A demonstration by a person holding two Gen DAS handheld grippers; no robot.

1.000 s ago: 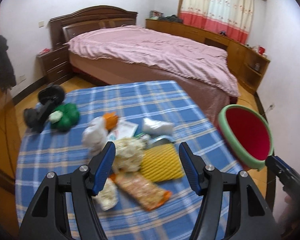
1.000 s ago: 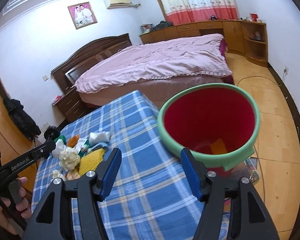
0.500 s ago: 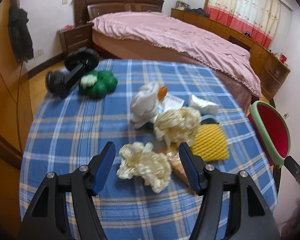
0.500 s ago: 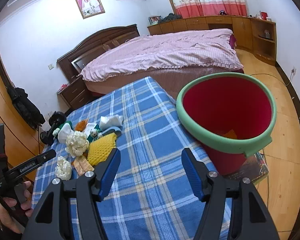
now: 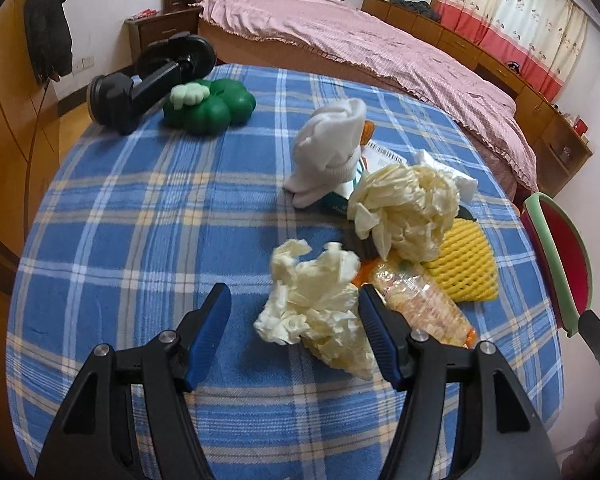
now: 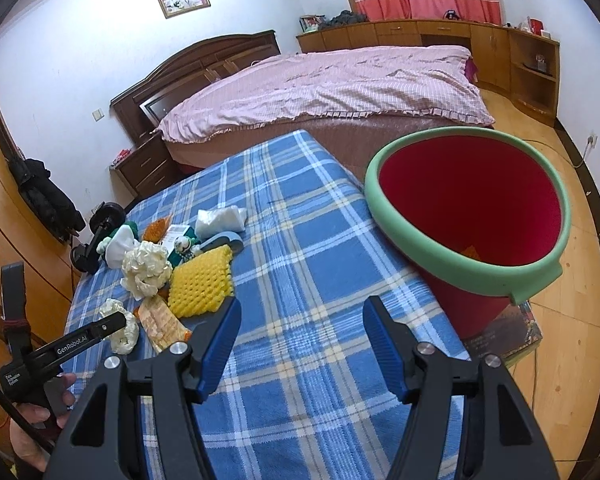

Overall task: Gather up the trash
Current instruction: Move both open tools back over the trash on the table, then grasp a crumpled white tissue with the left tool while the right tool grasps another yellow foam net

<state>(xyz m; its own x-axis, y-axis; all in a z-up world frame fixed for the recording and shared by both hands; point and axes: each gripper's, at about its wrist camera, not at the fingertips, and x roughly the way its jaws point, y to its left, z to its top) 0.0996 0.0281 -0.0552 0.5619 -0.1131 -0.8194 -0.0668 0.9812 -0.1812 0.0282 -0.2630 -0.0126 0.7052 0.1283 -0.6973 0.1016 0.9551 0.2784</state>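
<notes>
1. My left gripper [image 5: 294, 320] has its jaws spread, with nothing pinched. The nearest crumpled cream paper wad [image 5: 316, 308] lies between the pads but off to the right one, just touching or nearly touching it. If I close from here, I judge the wad may be shoved sideways or only a loose flap caught, so it slips free on the lift.
2. The orange snack wrapper [image 5: 420, 300] lies just beside that wad, partly under my right pad's side. A careless squeeze could catch its edge and drag it along, or scatter the pile.
3. The second cream wad [image 5: 404, 210], the yellow foam net [image 5: 464, 268] and a white rolled cloth [image 5: 332, 152] sit heaped close together behind; a push forward would tumble them across the blue checked cloth [image 5: 140, 208].
4. My right gripper [image 6: 300, 336] hangs with jaws spread and empty above the cloth. The red bin with the green rim [image 6: 472, 208] stands beside the table's edge, well apart from the wads, so a light, loosely held wad could drop on the way over.
5. Writing: the left gripper's arm, seen from the right wrist, reads "GenRobot.AI". A white label [image 5: 384, 156] in the pile carries a barcode; its text is too small to read.
</notes>
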